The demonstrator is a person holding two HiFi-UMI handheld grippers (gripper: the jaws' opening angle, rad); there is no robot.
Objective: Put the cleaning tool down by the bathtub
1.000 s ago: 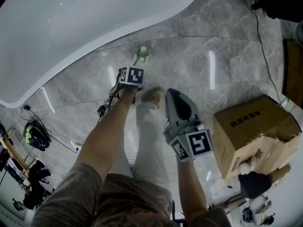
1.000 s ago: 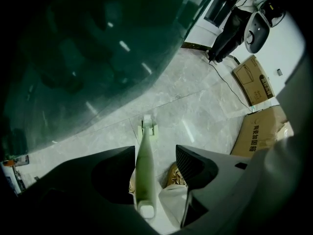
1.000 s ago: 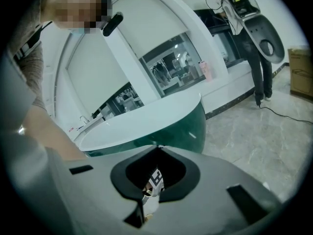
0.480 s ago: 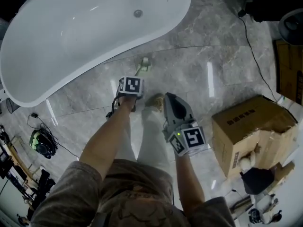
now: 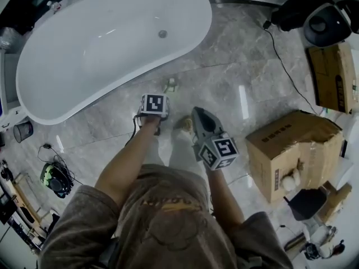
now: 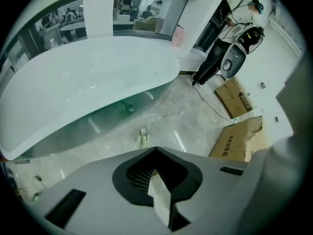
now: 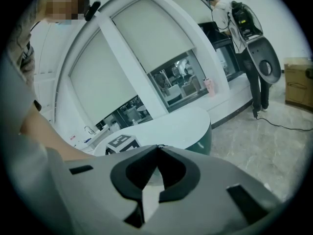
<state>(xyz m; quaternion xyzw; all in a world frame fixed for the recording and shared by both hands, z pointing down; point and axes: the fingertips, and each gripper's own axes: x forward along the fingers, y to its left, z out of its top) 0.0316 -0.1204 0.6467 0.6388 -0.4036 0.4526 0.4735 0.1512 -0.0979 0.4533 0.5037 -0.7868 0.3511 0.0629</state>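
You've straightened up and drawn back since a second ago. In the head view your left gripper now sits apart from the cleaning tool, which lies on the marble floor just beside the bathtub. Your right gripper idles alongside. In the left gripper view the jaws meet with nothing between them and the cleaning tool rests ahead, so you've likely finished placing it. In the right gripper view the jaws are closed and empty.

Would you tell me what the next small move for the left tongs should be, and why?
Probably just draw the left tongs back and rest: they are shut with nothing between them, and the cleaning tool already lies on the floor beside the bathtub, apart from them.
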